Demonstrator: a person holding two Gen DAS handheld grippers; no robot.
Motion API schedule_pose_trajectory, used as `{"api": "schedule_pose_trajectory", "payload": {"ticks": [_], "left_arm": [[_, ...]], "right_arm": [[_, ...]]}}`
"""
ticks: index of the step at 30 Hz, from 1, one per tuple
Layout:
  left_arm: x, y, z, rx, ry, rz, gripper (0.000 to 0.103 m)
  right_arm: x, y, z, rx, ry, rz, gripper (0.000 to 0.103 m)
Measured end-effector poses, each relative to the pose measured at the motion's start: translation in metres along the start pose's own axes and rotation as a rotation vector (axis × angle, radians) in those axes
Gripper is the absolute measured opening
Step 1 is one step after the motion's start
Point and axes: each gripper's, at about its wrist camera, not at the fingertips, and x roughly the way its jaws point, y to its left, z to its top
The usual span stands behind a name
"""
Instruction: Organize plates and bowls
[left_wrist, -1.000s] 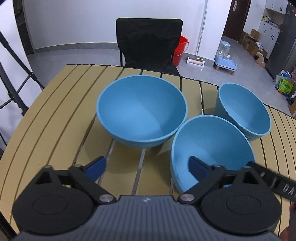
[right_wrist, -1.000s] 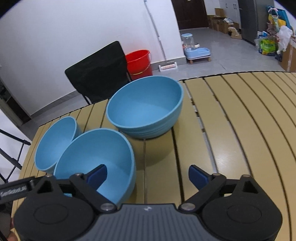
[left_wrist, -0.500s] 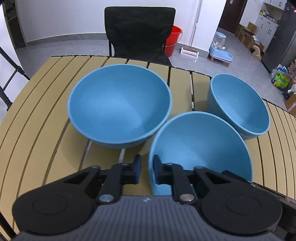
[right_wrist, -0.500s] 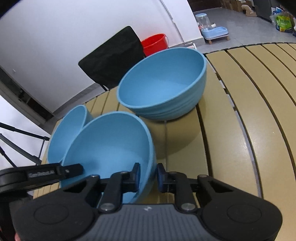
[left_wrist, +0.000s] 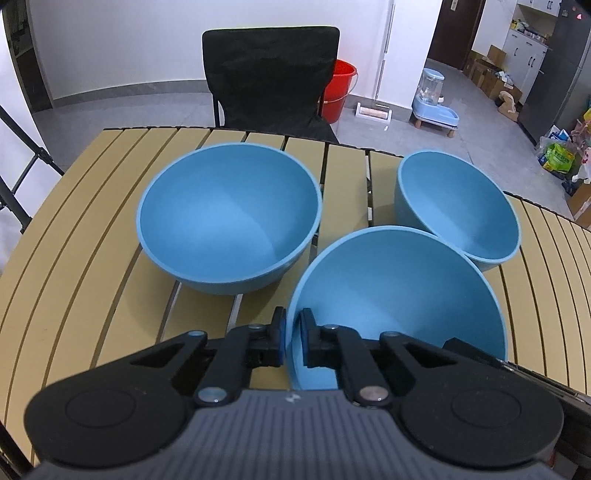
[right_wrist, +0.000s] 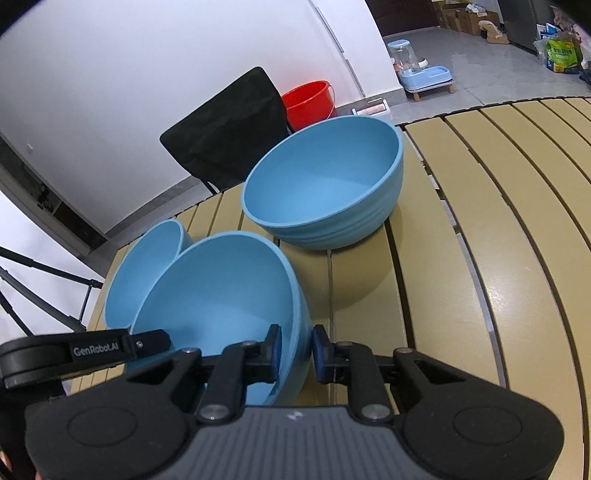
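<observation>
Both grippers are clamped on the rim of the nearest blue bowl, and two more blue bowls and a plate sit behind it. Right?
No plate. The left wrist view shows only two more bowls behind. Both the left gripper and right gripper do clamp the nearest bowl.

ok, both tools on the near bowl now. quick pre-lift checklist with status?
1. Left tool shut on the near bowl, one finger on each side of its rim: ok.
2. Right tool shut on the opposite rim of that bowl: ok.
3. Near bowl clear of the small bowl: not ok, their rims overlap in both views; contact cannot tell.
4. Near bowl clear of the big bowl: ok, a gap of table shows between them.
5. Big bowl empty, ready to take a nested bowl: ok.
6. Grip firm enough to lift: cannot tell.
</observation>
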Motion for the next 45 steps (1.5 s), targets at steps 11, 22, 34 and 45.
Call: {"api": "schedule_pose_trajectory", "payload": {"ticks": [11, 22, 34, 45], "left_arm": [[-0.039, -0.030, -0.021, 0.042, -0.026, -0.033, 0.009], [-0.076, -0.085, -0.051, 0.103, -0.057, -0.097, 0.009], [-0.089, -0.146, -0.083, 0.176, -0.057, -0.142, 0.009], [-0.078, -0.184, -0.109, 0.223, -0.002, -0.158, 0.009]], "right_arm": [[-0.049, -0.014, -0.008, 0.036, -0.085, -0.016, 0.016], [-0.115, -0.053, -0.020, 0.073, -0.161, -0.057, 0.016], [-0.167, -0.110, -0.034, 0.129, -0.204, -0.111, 0.016], [-0.181, -0.156, -0.052, 0.178, -0.189, -0.155, 0.016]]}}
